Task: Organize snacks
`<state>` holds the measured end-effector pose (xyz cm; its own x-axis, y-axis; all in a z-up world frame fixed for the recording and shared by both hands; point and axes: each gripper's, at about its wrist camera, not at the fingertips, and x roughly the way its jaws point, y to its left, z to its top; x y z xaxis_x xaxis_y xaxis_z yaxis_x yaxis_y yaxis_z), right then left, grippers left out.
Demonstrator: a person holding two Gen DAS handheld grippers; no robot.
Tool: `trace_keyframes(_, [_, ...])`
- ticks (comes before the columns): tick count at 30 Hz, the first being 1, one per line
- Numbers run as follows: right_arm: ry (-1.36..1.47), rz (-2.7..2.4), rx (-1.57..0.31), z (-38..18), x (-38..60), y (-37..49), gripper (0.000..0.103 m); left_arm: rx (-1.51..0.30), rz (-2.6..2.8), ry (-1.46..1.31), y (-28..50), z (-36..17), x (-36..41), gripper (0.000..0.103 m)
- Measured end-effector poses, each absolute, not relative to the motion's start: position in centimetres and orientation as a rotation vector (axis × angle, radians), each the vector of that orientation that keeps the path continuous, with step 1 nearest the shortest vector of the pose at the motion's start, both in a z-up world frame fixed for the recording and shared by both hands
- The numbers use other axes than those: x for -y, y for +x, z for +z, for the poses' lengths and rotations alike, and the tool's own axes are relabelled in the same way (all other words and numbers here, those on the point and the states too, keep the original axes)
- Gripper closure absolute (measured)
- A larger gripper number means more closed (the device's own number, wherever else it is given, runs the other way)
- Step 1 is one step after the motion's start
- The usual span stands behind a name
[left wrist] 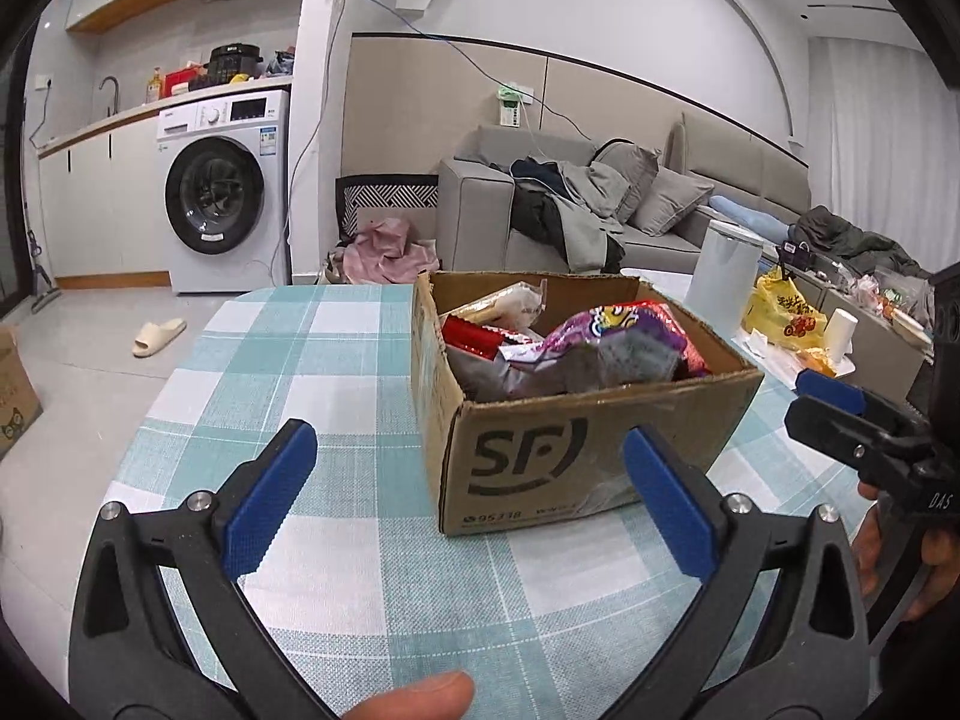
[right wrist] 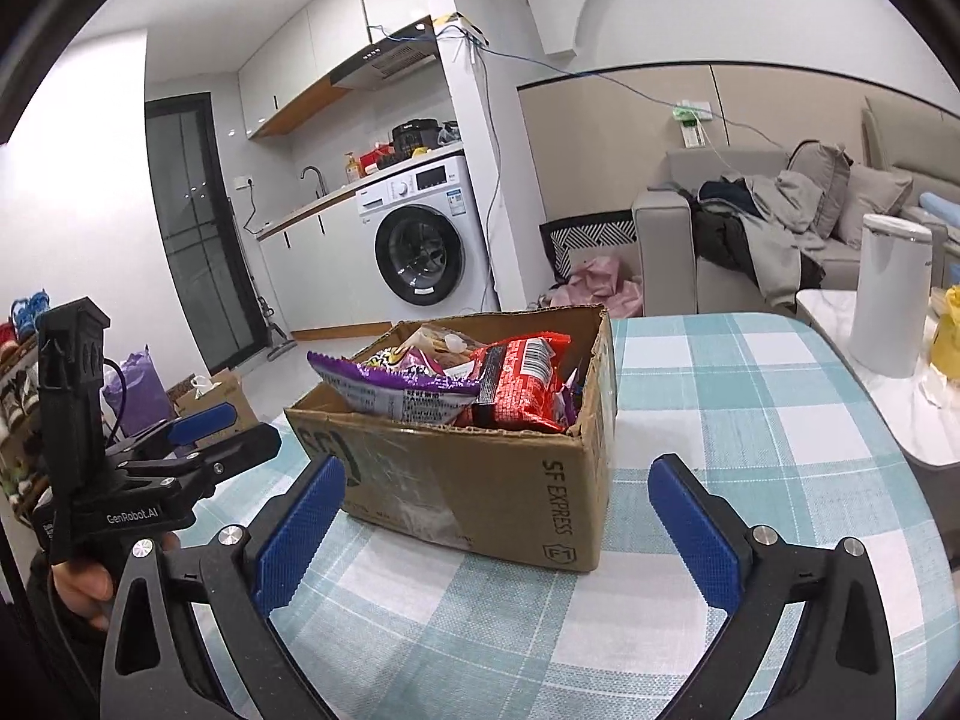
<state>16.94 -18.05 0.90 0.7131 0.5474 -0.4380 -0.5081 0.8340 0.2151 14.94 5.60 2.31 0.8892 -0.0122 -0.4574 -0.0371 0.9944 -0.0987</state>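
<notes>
The left gripper (left wrist: 468, 468), black-framed with blue ribbed pads, hovers over the teal-and-white checked tablecloth (left wrist: 336, 372) just short of the brown corrugated cardboard box (left wrist: 576, 450), landmark for all that follows. Its jaws stand wide apart with nothing between them, and a fingertip (left wrist: 414, 696) shows at the lower edge of that view.

The box sits on the cloth with its flaps open, printed "SF" on the near face. It is heaped with snack packets: a shiny purple crinkled bag (right wrist: 396, 378) lies across the top at its left side, and a red foil packet with a barcode (right wrist: 516, 384) leans beside it toward the right wall.

The right gripper (right wrist: 498, 492) hangs before the box's near right corner, jaws likewise spread and empty.

Right of the box, off the cloth, a tall white cylindrical canister (right wrist: 888, 294) stands on a pale side table (right wrist: 924, 420).
</notes>
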Motion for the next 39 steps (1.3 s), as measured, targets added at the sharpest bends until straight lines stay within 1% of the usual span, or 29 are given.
trace_keyframes(14, [0.024,0.572,-0.417,-0.2,17.9,15.9,0.0,-0.428,0.028,-0.095,14.1,0.1,-5.2,0.001])
trace_keyframes(39, [-0.016,0.572,-0.384,-0.4,17.5,15.1,0.0,-0.425,0.02,-0.094,14.2,-0.3,-5.4,0.001])
